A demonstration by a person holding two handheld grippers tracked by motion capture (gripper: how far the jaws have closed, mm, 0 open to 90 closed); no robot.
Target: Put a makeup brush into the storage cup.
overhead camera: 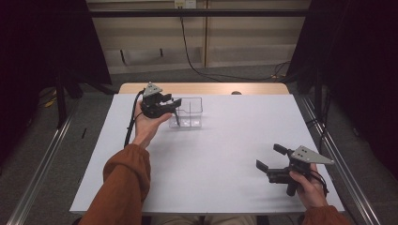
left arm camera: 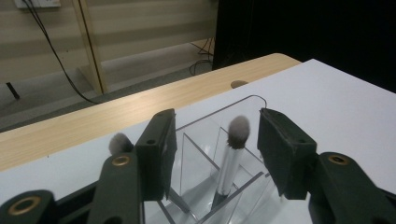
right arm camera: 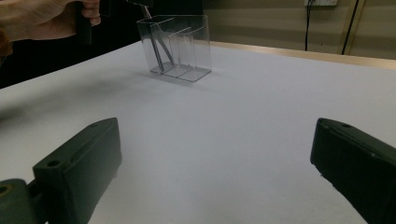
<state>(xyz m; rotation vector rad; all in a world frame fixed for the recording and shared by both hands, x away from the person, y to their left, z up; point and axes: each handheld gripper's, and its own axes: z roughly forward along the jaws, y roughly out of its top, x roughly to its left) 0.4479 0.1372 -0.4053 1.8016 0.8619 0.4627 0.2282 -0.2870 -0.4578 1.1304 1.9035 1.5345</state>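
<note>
A clear acrylic organizer (overhead camera: pixel 190 112) with several compartments stands on the white table, far left of centre. My left gripper (overhead camera: pixel 174 104) hovers at its left end, jaws apart. In the left gripper view a silver-handled brush (left arm camera: pixel 232 154) with a grey tuft stands upright in the organizer (left arm camera: pixel 201 154), between the left gripper (left arm camera: pixel 219 140) jaws, and neither pad touches it. A second grey tuft (left arm camera: pixel 119 142) peeks out behind the left jaw. My right gripper (overhead camera: pixel 271 157) rests near the table's front right, open and holding nothing. The right gripper view shows the organizer (right arm camera: pixel 180 44) far ahead.
The white tabletop (overhead camera: pixel 211 154) lies bare between the organizer and the right gripper. A wooden strip (overhead camera: pixel 202 88) runs along the far edge, with a cable and wall behind. Metal rails flank the table on both sides.
</note>
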